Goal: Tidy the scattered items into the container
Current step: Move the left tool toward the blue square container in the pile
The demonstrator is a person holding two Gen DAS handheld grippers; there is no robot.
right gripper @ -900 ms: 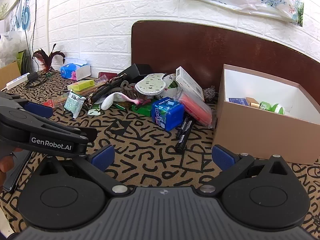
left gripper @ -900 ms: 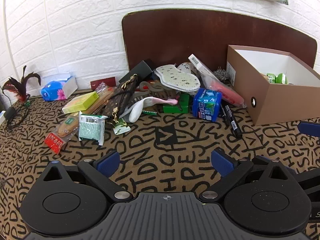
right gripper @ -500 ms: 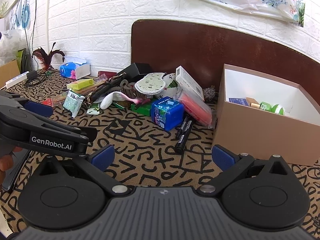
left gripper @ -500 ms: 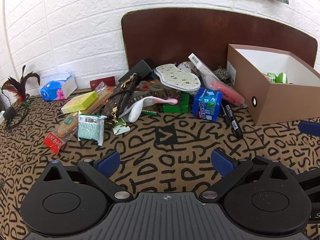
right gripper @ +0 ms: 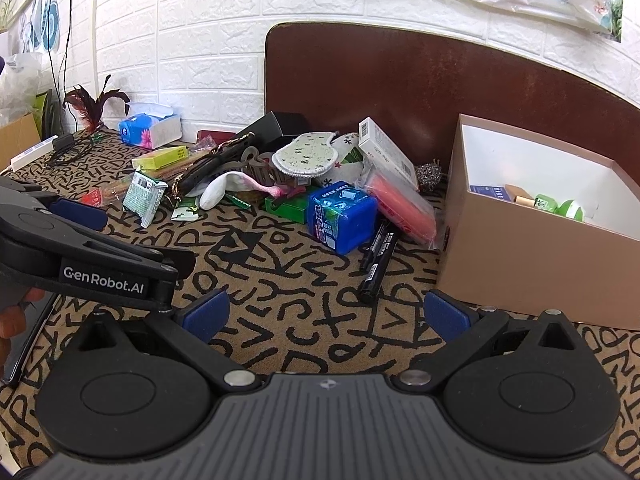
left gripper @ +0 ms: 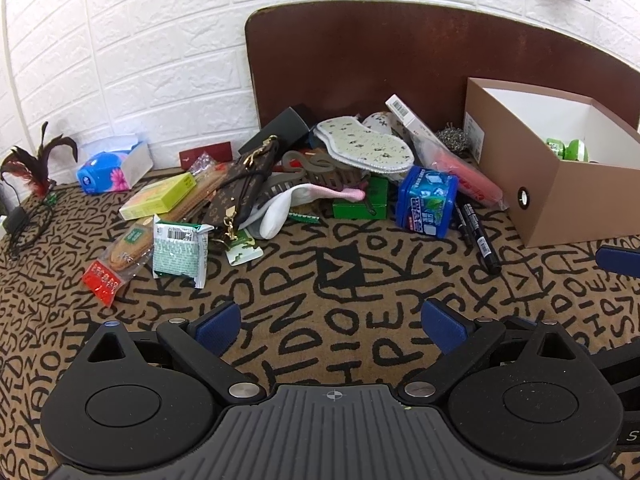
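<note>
A brown cardboard box (left gripper: pixel 560 196) with a white inside stands at the right; it also shows in the right wrist view (right gripper: pixel 520 248) with green items inside. A pile of scattered items lies left of it: a blue packet (left gripper: pixel 426 206) (right gripper: pixel 340 216), black markers (left gripper: pixel 478 232) (right gripper: pixel 378 262), a green box (left gripper: pixel 362 204), a white sock (left gripper: pixel 280 210), insoles (left gripper: pixel 366 146), a patterned pouch (left gripper: pixel 236 190), snack packets (left gripper: pixel 178 250). My left gripper (left gripper: pixel 332 326) is open and empty, short of the pile. My right gripper (right gripper: pixel 326 314) is open and empty, near the markers.
A dark brown board (left gripper: pixel 380 60) leans on the white brick wall behind the pile. A blue tissue box (left gripper: pixel 112 166), a feather toy (left gripper: pixel 36 160) and a cable (left gripper: pixel 24 224) lie at the far left. The left gripper's arm (right gripper: pixel 80 256) crosses the right wrist view.
Both views have shifted only slightly. No item has moved and both grippers stay open.
</note>
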